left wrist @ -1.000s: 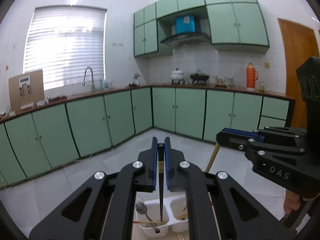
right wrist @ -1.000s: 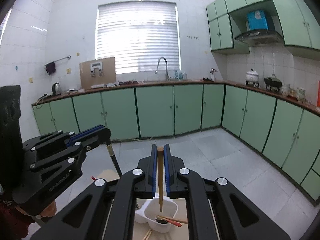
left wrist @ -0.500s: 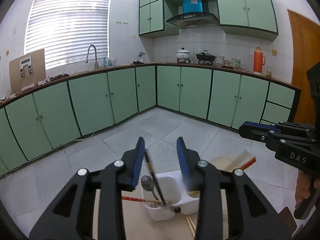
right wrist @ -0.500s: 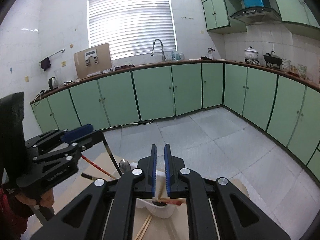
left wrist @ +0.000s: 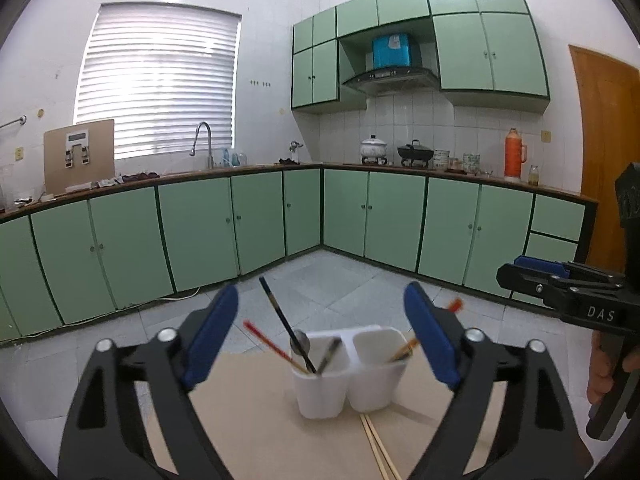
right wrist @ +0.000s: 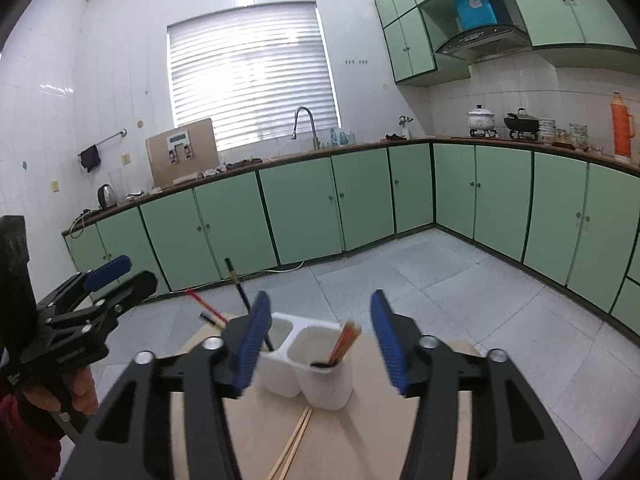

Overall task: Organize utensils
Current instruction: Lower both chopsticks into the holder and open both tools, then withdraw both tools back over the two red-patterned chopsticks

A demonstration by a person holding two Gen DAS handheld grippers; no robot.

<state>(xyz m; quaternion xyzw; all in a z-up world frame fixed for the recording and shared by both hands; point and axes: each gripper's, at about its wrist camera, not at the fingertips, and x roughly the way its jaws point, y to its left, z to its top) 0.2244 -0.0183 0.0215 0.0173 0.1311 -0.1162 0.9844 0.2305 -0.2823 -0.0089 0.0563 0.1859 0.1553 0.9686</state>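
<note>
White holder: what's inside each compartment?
In the white holder, the left cup has a spoon, a black chopstick and a red one. The right cup has wooden chopsticks. The walls hide the bottoms.

Premises: a domestic kitchen. Green base cabinets (left wrist: 200, 232) run in an L along two walls under a brown countertop (left wrist: 400, 168), with matching wall cabinets (left wrist: 488, 52) at 1 o'clock. A range hood (left wrist: 390, 78) hangs at 12 o'clock over a white pot (left wrist: 374, 147) and a black wok (left wrist: 415, 153). A gooseneck faucet (left wrist: 202, 144) stands at 11 o'clock under a window with white blinds (left wrist: 158, 80). An orange thermos (left wrist: 515, 153) is on the counter at 2 o'clock; an electric kettle (right wrist: 106, 195) sits at 9 o'clock in the right wrist view. Walls are white tile, the floor grey tile (right wrist: 440, 264). A wooden door (left wrist: 604, 152) is at 3 o'clock.
</note>
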